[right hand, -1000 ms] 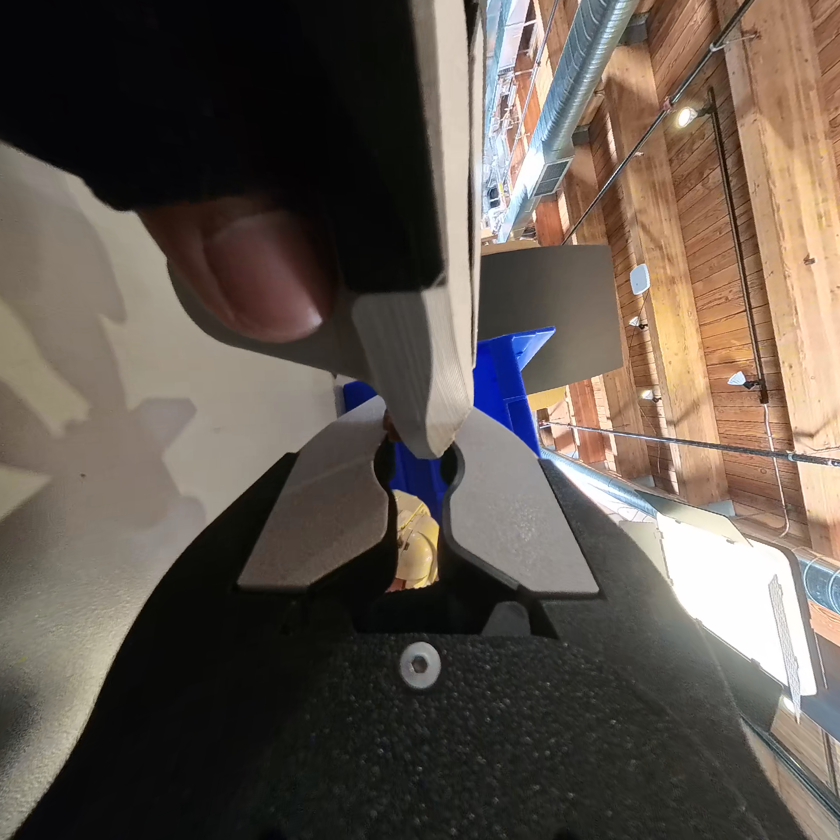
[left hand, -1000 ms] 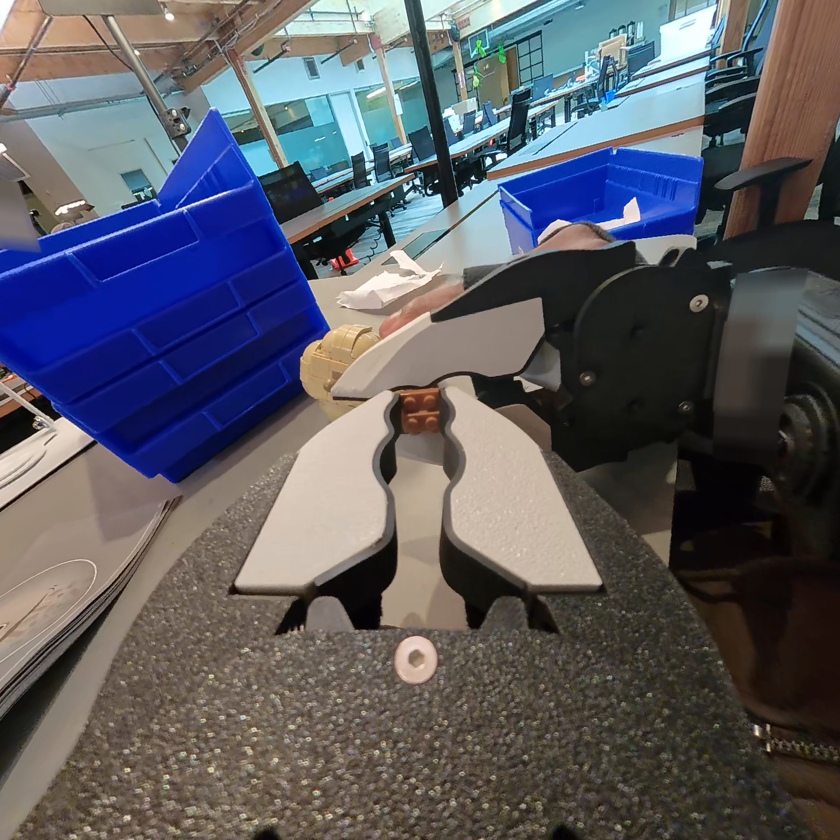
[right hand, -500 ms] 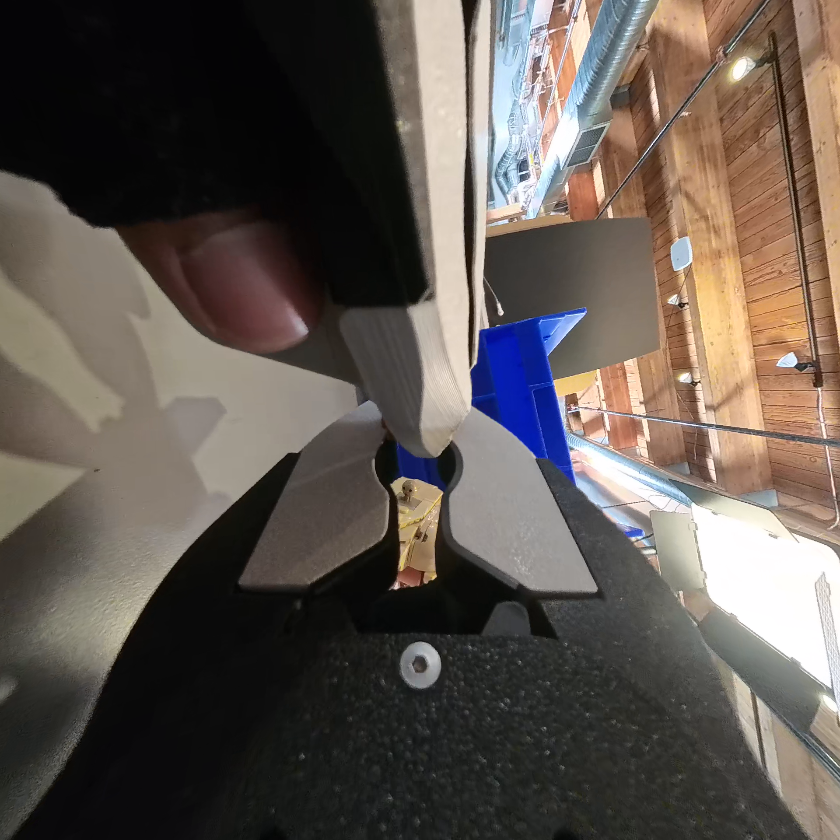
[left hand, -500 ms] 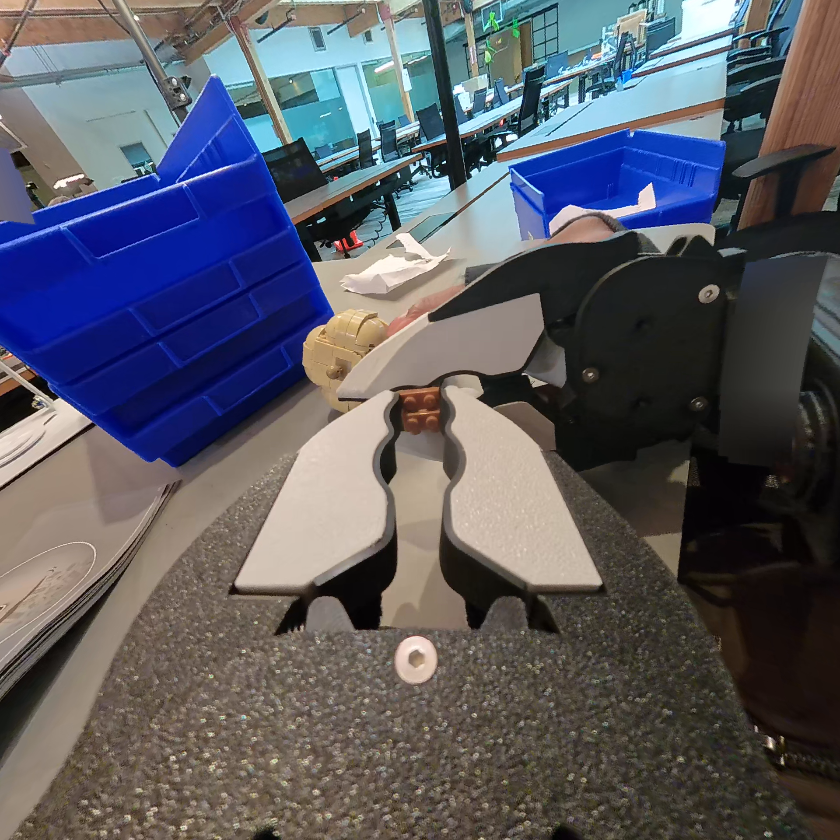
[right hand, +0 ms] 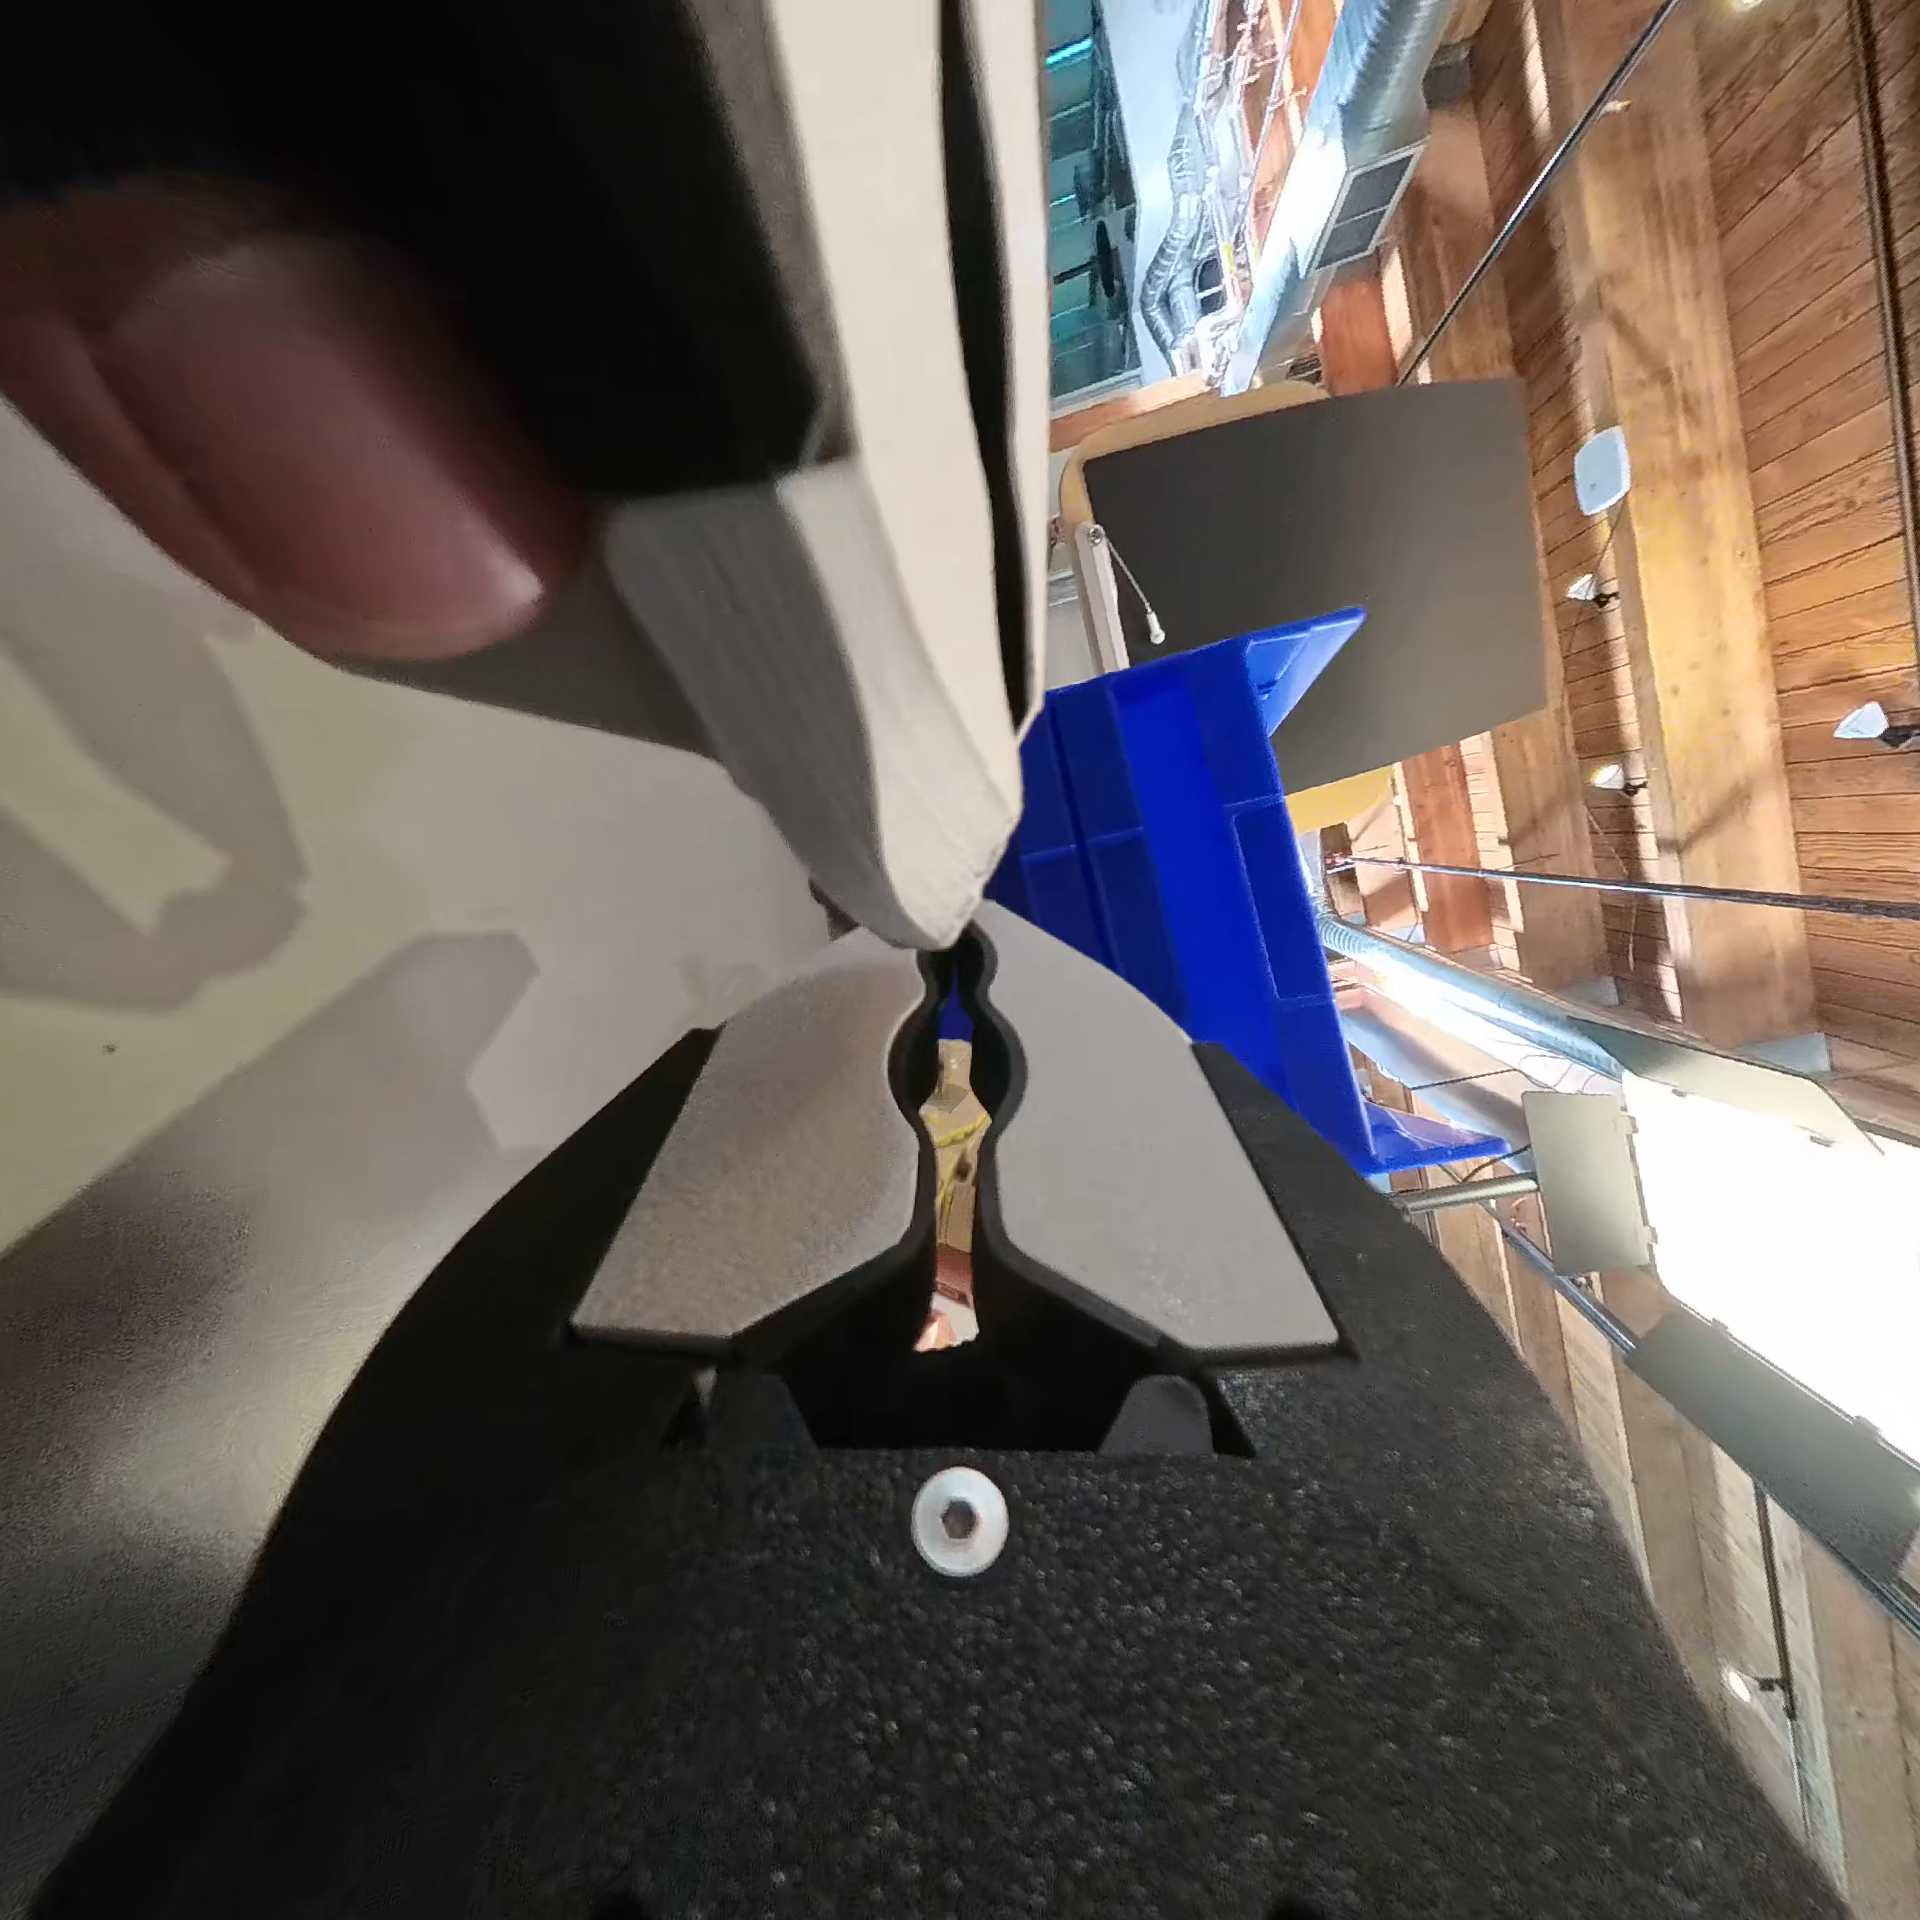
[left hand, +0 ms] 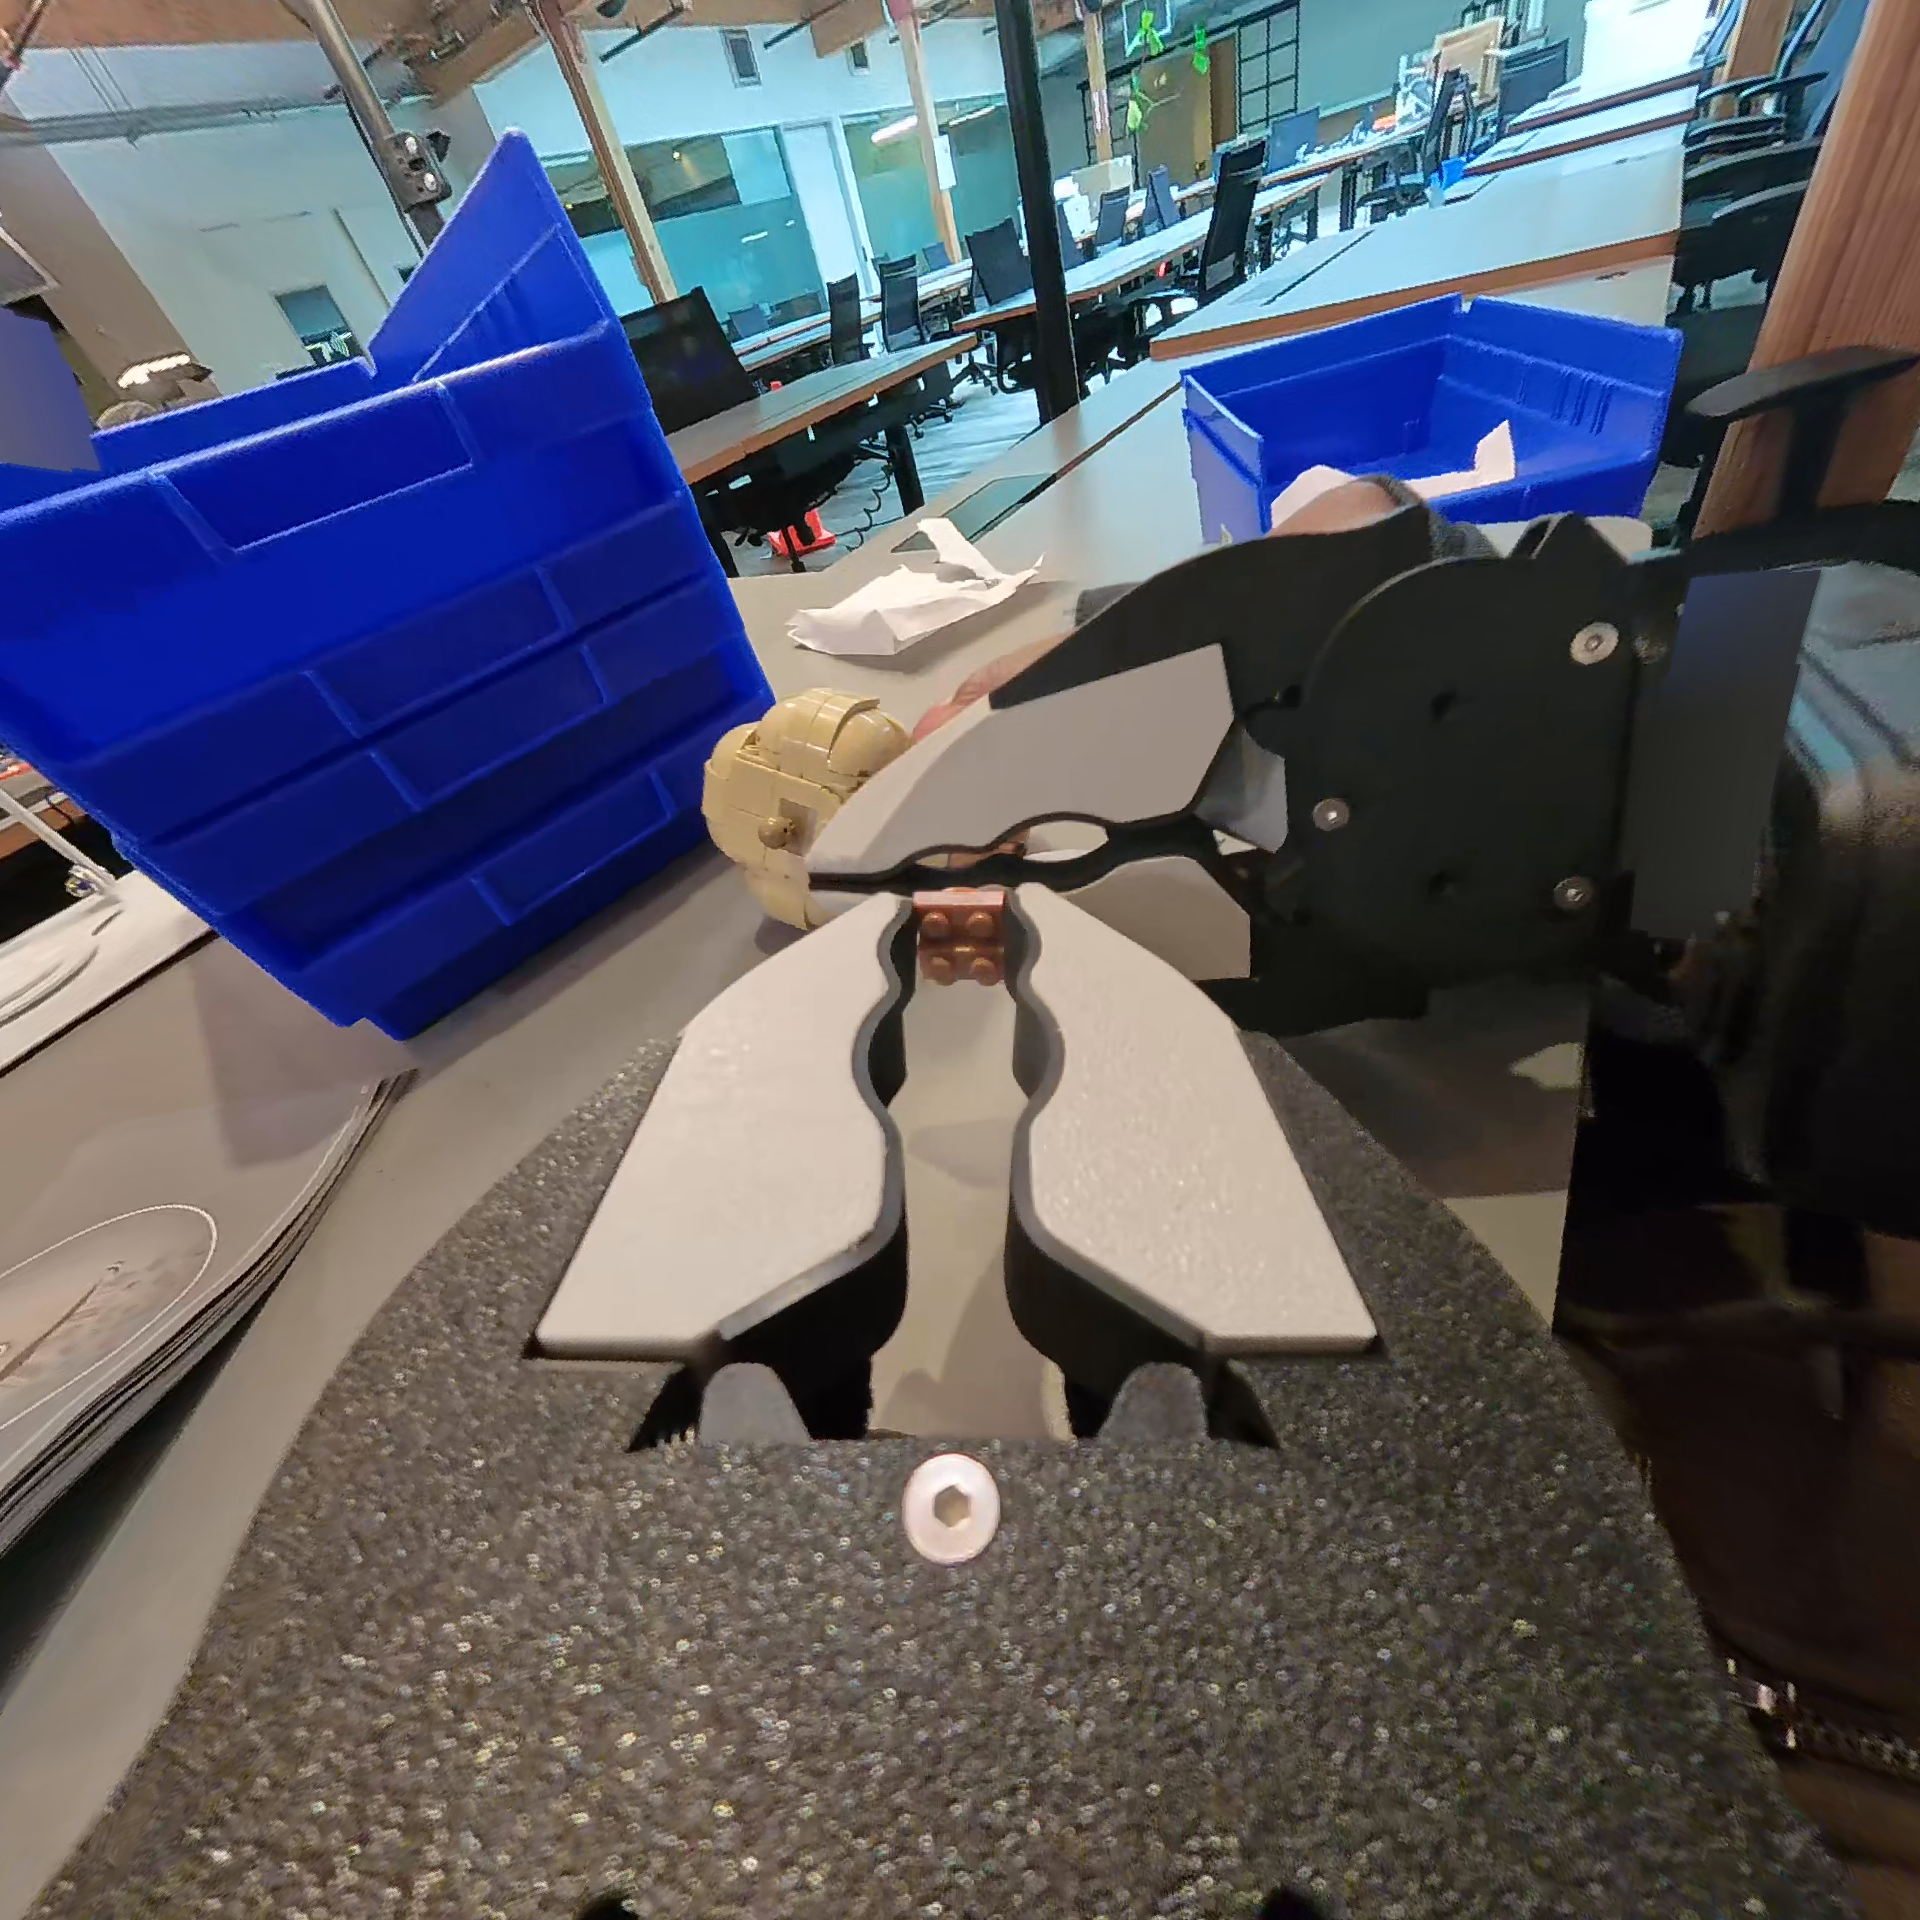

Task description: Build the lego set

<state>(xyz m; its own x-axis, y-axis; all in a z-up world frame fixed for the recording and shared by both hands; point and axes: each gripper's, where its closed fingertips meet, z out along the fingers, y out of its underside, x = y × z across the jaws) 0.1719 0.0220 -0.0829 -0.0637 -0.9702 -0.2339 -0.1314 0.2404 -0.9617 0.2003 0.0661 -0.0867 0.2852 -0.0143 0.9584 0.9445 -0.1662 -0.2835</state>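
Note:
My left gripper (left hand: 961, 914) is shut on a small brown studded plate (left hand: 961, 948), held at its tips above the grey table (left hand: 540, 1049). My right gripper (left hand: 831, 876) reaches in from the right, turned on its side, with its tips just above the plate. Its jaws are closed to a thin wavy gap, and a brown sliver shows in it. In the right wrist view the right gripper (right hand: 954, 951) is shut, with the left gripper's finger (right hand: 894, 790) touching its tips. A rounded tan Lego build (left hand: 800, 774) sits on the table just behind, also showing through the gap (right hand: 956, 1132).
A stack of blue bins (left hand: 364, 665) stands at the left, close to the tan build. Another blue bin (left hand: 1434, 416) holding paper is at the back right. Crumpled white paper (left hand: 914, 608) lies between them. Instruction booklets (left hand: 125, 1278) lie at the left edge. Tip to tip, the grippers are about 5 cm apart.
My right gripper's jaws have closed from open to nearly touching, right at the left gripper's tips. The left gripper still holds the brown plate.

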